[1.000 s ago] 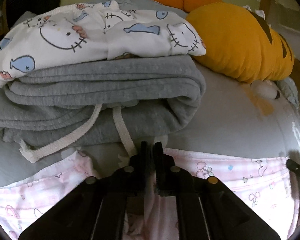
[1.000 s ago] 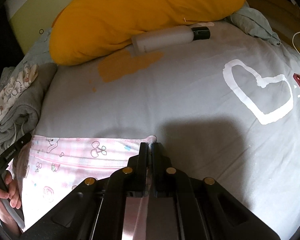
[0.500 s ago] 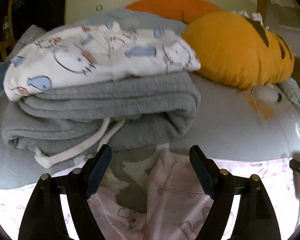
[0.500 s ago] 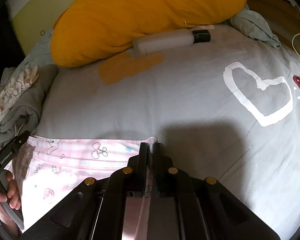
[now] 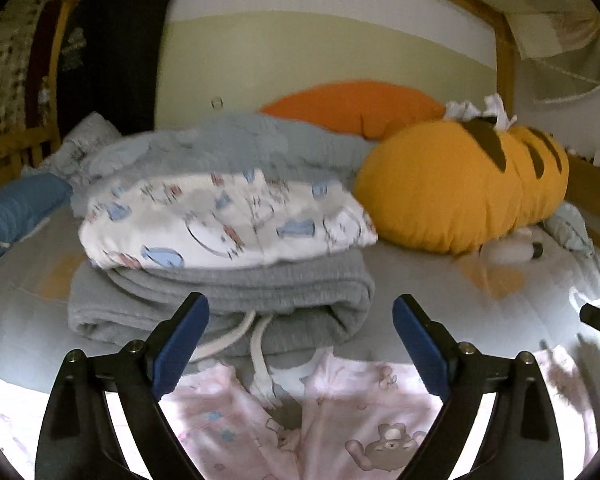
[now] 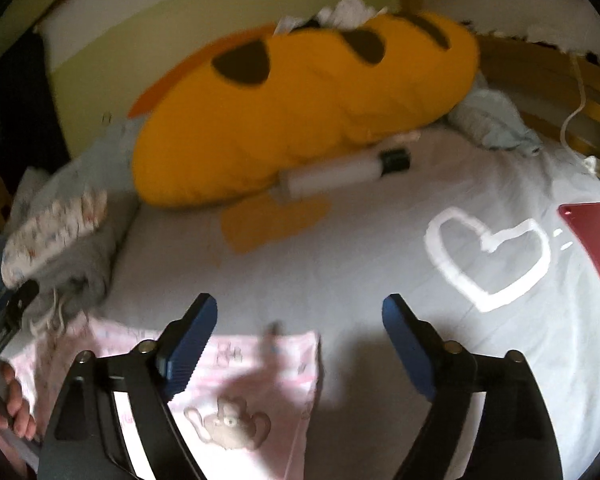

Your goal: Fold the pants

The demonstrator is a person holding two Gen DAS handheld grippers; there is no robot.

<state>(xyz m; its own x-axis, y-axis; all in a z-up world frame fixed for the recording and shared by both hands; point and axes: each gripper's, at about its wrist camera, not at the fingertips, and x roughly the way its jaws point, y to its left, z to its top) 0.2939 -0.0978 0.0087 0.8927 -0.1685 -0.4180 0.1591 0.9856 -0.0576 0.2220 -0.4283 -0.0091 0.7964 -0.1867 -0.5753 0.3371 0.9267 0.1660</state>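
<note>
Left tool (image 5: pixel 300 344): my jaws spread, empty.
Right tool (image 6: pixel 300 340): spread too.
Pink pants (image 6: pixel 236 368): flat on bed, 6 o'clock.
Left to do: prob more folds.

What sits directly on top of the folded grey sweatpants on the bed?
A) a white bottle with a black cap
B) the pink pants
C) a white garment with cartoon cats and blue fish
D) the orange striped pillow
C: in the left wrist view the white cartoon-print garment lies folded on top of the grey sweatpants, while the pink pants lie flat in front of the stack and the orange striped pillow sits beside it.
</note>
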